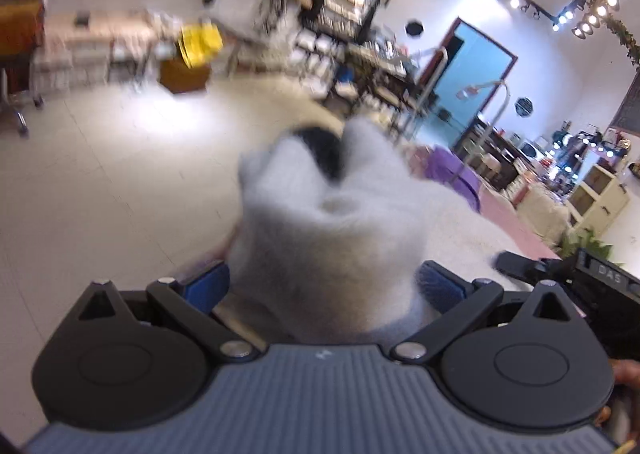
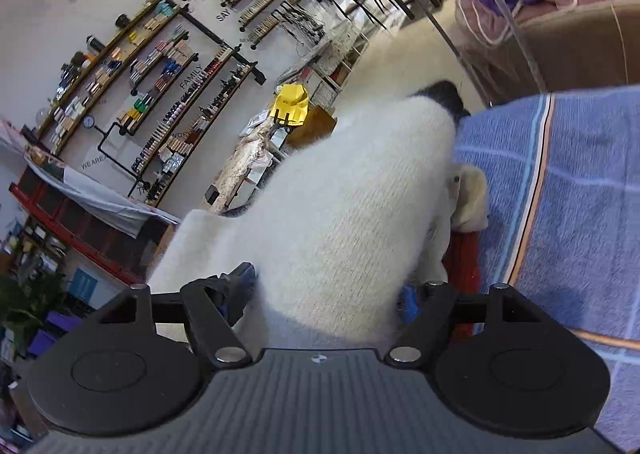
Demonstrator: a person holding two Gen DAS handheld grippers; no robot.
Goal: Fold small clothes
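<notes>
White fuzzy knit garment (image 2: 340, 189) bunched btwn jaws of both left gripper (image 1: 324, 286) & right gripper (image 2: 326, 294), each clamped on it; prob. light, floppy, stretchy — grip hems/corners.

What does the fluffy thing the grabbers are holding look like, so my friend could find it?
Find the blue striped towel spread on the right. Lifted just left of it is the white fuzzy garment, with a black patch at its far end. The red cloth and cream cloth beside it lie lower and aren't white.
</notes>
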